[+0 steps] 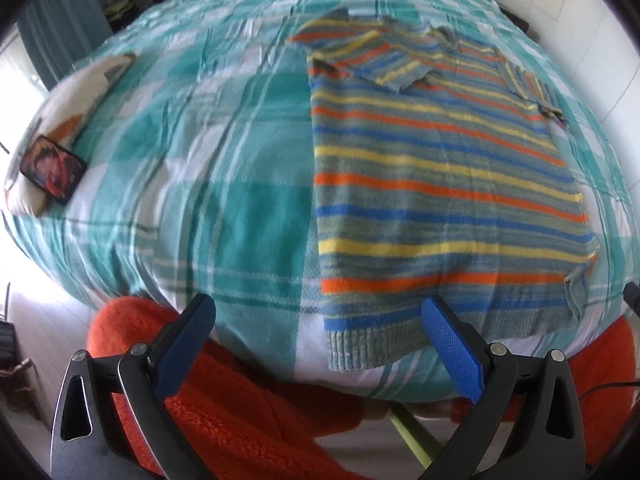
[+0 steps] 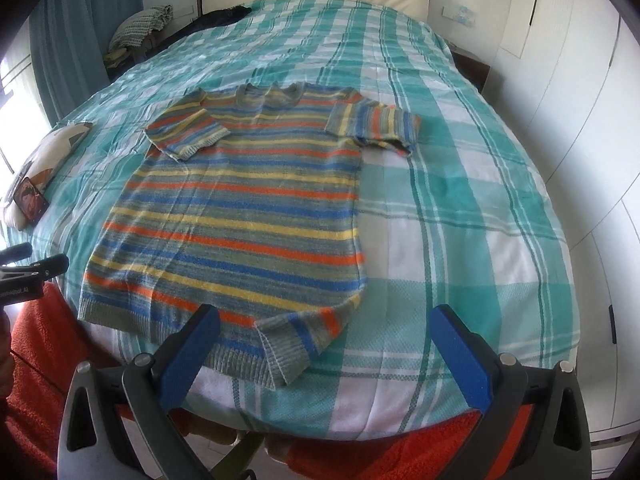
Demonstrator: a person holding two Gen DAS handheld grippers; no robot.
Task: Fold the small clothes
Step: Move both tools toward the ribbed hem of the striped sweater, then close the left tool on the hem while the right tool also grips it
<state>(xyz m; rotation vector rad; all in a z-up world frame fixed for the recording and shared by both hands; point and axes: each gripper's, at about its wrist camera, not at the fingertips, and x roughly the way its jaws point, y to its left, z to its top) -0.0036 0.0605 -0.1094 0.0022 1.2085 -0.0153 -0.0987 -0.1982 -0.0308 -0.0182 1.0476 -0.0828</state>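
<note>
Left wrist view: left gripper released, fingers spread wide, holding nothing, above the near edge of the bed. Striped sweater flat on the checked cover, hem nearest, one sleeve folded across the chest. Pillow at far left, dark card on it.

Right wrist view: right gripper released, empty, over the sweater's turned-up hem corner. Left gripper visible at the left edge
</note>
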